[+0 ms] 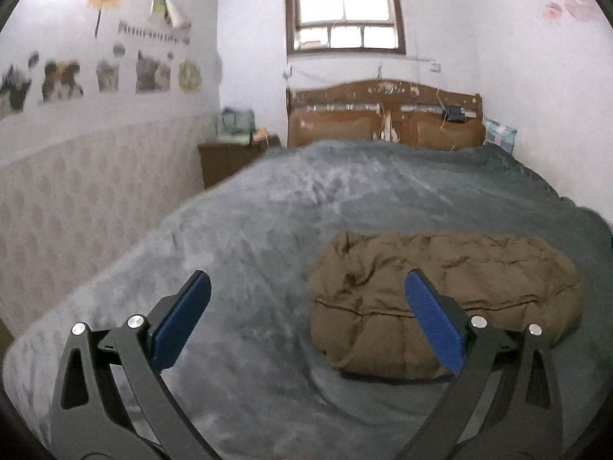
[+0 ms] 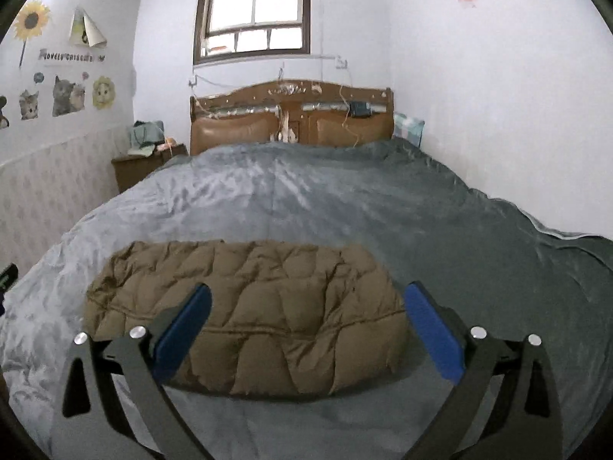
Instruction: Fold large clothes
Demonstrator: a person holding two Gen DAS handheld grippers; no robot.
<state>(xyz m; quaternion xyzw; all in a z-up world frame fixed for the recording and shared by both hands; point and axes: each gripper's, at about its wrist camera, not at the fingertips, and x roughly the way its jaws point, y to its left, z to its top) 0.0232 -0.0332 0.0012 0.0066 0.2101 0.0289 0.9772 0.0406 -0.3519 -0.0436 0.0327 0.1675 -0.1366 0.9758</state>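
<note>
A brown quilted puffer jacket (image 1: 452,291) (image 2: 253,306) lies folded into a compact bundle on the grey bedspread (image 1: 268,230) (image 2: 345,207) near the bed's foot. In the left wrist view the left gripper (image 1: 306,299) hangs open above the cover, its blue pads (image 1: 180,326) wide apart, the bundle behind its right finger. The right gripper (image 2: 306,306) is open too, held back from the jacket, which shows between its blue pads (image 2: 433,329) without touching them. Neither gripper holds anything.
A wooden headboard (image 1: 383,115) (image 2: 291,115) stands under a window at the far wall. A brown nightstand (image 1: 230,161) (image 2: 141,165) with green items sits left of the bed. A checked pillow (image 1: 498,134) lies at the far right. Walls close in on both sides.
</note>
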